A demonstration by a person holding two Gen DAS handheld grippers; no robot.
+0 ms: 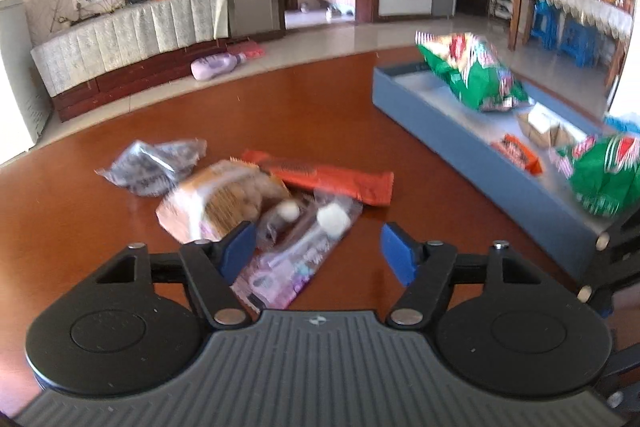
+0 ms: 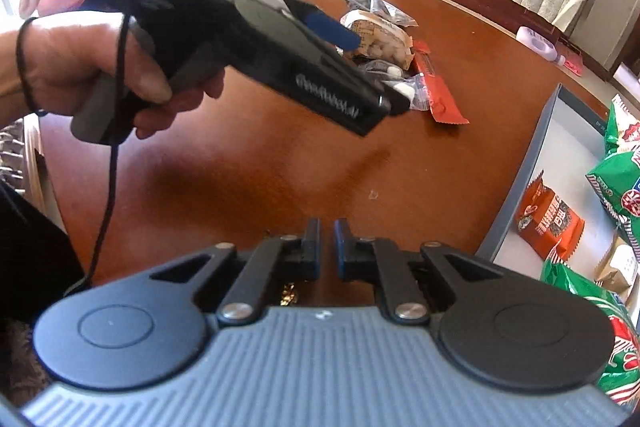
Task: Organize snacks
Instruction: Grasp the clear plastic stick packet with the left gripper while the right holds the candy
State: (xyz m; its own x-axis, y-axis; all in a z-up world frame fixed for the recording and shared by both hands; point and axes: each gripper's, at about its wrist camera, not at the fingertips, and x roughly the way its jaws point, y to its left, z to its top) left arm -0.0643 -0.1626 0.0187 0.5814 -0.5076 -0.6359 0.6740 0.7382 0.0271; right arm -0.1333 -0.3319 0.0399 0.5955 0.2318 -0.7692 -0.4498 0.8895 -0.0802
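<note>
Crinkly plastic snack packets (image 1: 248, 195) lie before the wide left claw (image 1: 318, 253); right claw (image 2: 327, 243) closed, empty.

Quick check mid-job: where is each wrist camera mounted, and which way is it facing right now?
Left wrist: on the left tongs, looking down over open jaws at the loose snack pile on the brown table; the blue tray lies right.
Right wrist: on the right tongs, jaws shut and empty, facing the table; the left hand shows.
Shared: the pile, the tray, the long orange-red bar.
</note>
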